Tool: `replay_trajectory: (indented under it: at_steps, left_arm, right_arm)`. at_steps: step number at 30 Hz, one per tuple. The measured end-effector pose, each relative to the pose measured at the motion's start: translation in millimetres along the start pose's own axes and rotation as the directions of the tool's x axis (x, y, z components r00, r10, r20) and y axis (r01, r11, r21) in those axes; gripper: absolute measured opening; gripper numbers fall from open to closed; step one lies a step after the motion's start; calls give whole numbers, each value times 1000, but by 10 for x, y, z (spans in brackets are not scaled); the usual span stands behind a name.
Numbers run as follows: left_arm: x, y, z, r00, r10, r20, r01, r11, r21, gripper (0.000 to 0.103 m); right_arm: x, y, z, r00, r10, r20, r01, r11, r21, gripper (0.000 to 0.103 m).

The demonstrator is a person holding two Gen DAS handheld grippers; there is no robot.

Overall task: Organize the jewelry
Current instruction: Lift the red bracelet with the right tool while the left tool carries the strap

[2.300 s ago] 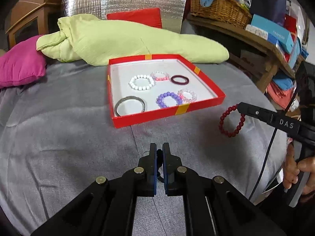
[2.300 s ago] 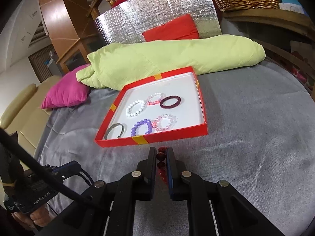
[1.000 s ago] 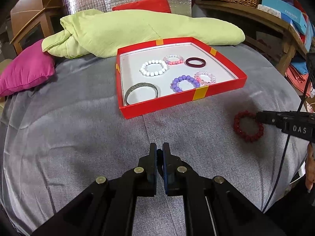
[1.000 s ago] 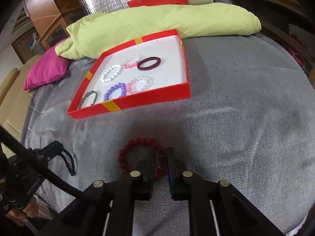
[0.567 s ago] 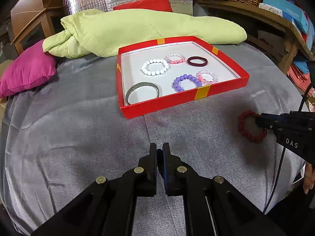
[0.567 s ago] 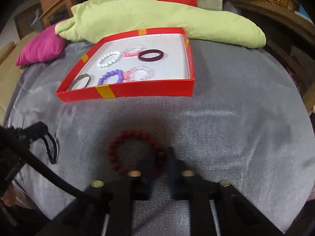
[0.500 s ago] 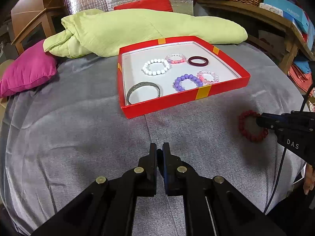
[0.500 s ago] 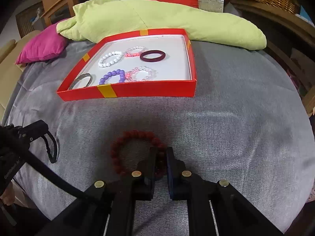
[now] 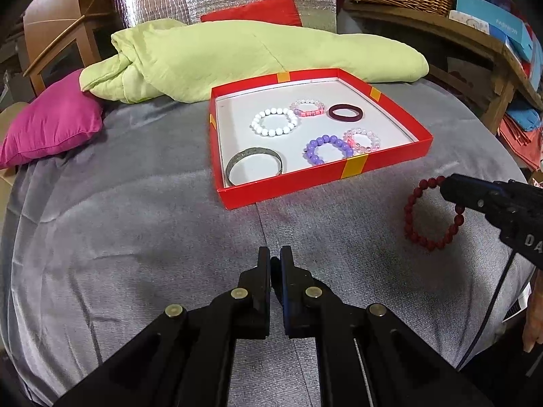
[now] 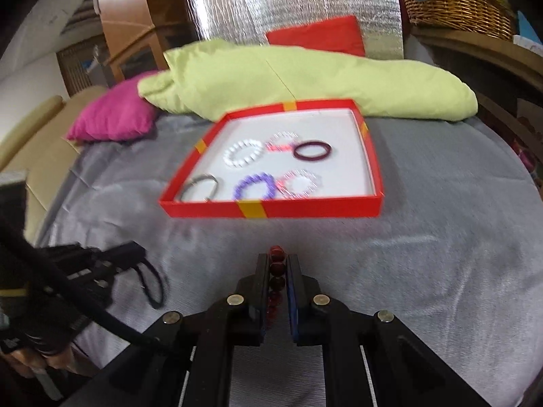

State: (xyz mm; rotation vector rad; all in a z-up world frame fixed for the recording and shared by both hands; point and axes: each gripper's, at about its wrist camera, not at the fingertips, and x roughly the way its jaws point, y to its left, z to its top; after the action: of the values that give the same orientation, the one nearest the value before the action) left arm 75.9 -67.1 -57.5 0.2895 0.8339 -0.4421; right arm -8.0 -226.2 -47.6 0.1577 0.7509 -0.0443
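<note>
Left wrist view: the left gripper (image 9: 275, 263) is closed on a thin black loop above the grey worktop (image 9: 135, 230). At 12 o'clock a red tray (image 9: 390, 157) holds six bracelets. At 3 o'clock the right gripper (image 9: 449, 186) pinches a red bracelet (image 9: 412, 227).

Right wrist view: the right gripper (image 10: 275, 261) grips the red bracelet (image 10: 276, 251); the tray (image 10: 305, 209) is at 12 o'clock, and the left gripper (image 10: 135, 254) at 9 o'clock with a black loop (image 10: 152, 285).

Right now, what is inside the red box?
Six bracelets lie in the red box: a white bead bracelet, a pink one, a dark ring, a purple one, a clear pink one and a metal bangle. Its near wall hides the floor strip behind it.
</note>
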Motion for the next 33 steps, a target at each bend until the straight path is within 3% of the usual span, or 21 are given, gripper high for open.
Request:
replay_trajectory:
  at_steps: [6,12,33]
  left_arm:
    - [-6,6,3,1000,0,0,0,1000,-3,6]
    - [-31,30,4,1000,-1,6,1,1000,-11,6]
    - [-154,-50,186,997,-6,71,8,1000,-25,6]
  right_arm:
    - [-110,147,43,996,57,66,-58,998,9,10]
    - [-120,243,38,993,92,76,-92,996,3,10]
    - [-208,77,59,988,81,132,-88,995,49,10]
